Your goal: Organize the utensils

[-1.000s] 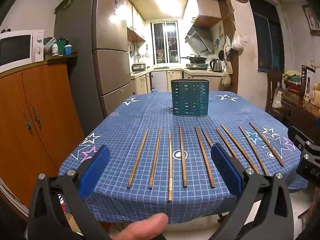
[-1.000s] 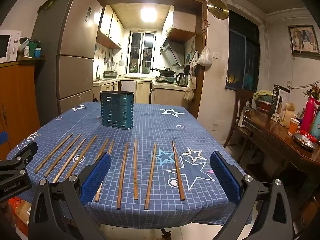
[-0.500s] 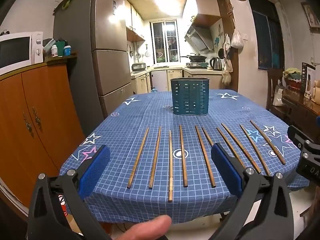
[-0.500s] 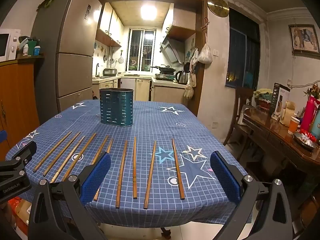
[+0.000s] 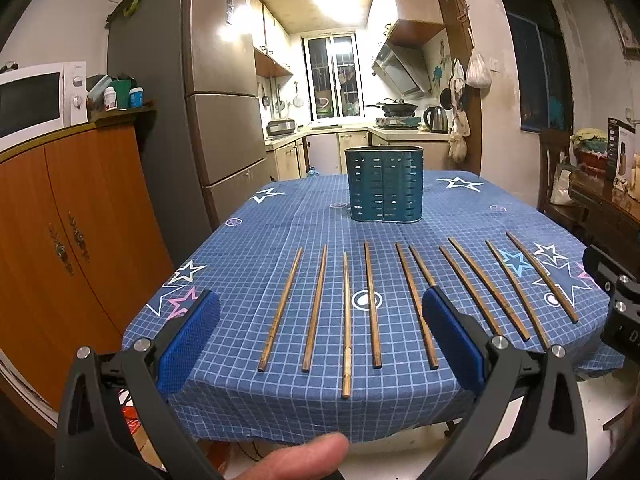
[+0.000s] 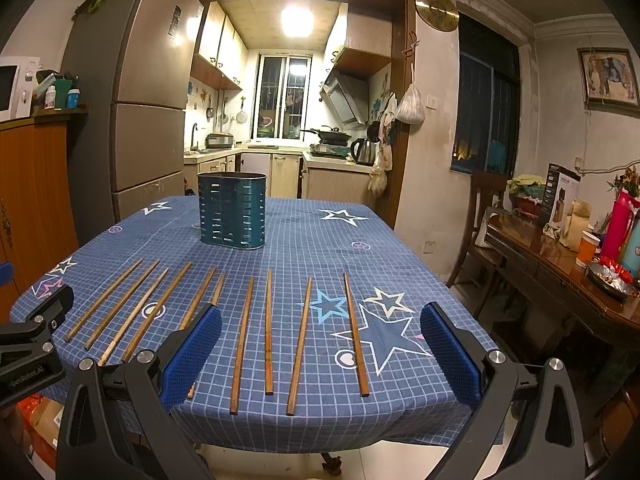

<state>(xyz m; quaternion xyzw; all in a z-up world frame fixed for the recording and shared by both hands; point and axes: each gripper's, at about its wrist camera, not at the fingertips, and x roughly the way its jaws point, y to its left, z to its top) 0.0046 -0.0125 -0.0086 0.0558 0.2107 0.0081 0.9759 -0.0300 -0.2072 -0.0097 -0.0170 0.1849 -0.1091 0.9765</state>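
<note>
Step in hand, by judgement: approach, with nothing yet picked up; the left tongs (image 5: 320, 344) and right tongs (image 6: 320, 354) hover spread wide and empty before the bench (image 5: 256, 240). Ten chopsticks (image 5: 371, 304) lie in a row near its front edge, the slotted holder (image 5: 384, 184) upright well behind. Next move: close on one stick, lift and carry it over the open cloth between, taking care at the front edge.

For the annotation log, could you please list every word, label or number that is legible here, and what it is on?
"enRobot.AI": partial, on the left gripper body, right wrist view.
"DA": cut off, on the right gripper body, left wrist view.
Black box print: too small.
Microwave badge: blurred.
</note>
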